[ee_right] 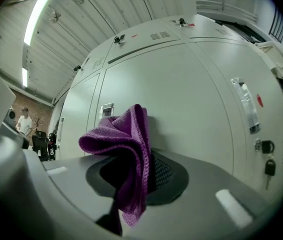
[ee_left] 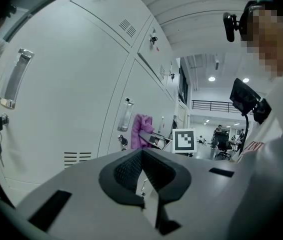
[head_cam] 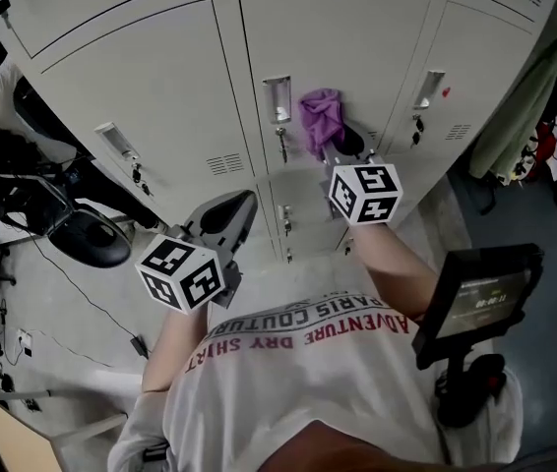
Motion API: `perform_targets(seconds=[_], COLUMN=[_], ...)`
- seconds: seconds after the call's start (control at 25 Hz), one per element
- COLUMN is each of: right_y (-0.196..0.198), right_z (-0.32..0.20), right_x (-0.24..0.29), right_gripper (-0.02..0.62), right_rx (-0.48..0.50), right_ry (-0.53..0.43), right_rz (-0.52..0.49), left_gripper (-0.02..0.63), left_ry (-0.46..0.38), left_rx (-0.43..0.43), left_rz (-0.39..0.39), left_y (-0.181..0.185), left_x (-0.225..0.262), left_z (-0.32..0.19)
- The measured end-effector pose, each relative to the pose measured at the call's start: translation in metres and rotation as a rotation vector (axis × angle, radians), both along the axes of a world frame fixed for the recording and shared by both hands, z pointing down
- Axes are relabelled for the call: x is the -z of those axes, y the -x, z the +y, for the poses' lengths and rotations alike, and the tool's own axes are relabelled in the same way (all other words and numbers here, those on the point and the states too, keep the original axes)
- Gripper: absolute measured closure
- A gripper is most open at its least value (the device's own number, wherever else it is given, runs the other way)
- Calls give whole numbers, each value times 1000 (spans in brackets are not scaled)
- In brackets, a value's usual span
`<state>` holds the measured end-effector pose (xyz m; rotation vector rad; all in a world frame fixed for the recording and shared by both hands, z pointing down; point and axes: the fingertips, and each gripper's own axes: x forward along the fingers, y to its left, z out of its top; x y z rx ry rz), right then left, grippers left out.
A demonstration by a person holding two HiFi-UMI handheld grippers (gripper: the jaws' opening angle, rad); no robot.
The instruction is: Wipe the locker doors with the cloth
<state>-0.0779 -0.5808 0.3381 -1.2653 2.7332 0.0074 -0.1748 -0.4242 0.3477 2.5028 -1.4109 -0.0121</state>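
A crumpled purple cloth hangs from my right gripper, which is shut on it, against the middle grey locker door, just right of that door's handle. In the right gripper view the cloth drapes over the right gripper and hides the fingertips; the door is close behind it. My left gripper hangs lower and to the left, away from the lockers, shut with nothing in it. The left gripper view shows the left gripper with its pads together, and the cloth beyond.
Keys hang in the locks under the handles. A screen on a stand is at my right. Green clothing hangs at the far right. A black stool and cables lie on the floor at the left.
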Motion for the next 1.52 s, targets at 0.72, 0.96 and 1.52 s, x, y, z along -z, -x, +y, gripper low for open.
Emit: perform_targets(seconds=[0.72, 0.96, 1.52], right_y=[-146, -144, 33], right_z=[-49, -45, 80], right_x=[-14, -12, 17], right_gripper=[522, 522, 522], right_rx=[-341, -346, 138], right_ry=[60, 70, -39], right_rz=[-76, -68, -38], left_gripper=[604, 604, 604], left_ry=[19, 14, -3], left_rx=[-71, -58, 29], left_rz=[-13, -13, 17], left_y=[-22, -15, 19], left_x=[-6, -6, -2], left_z=[-5, 0, 21])
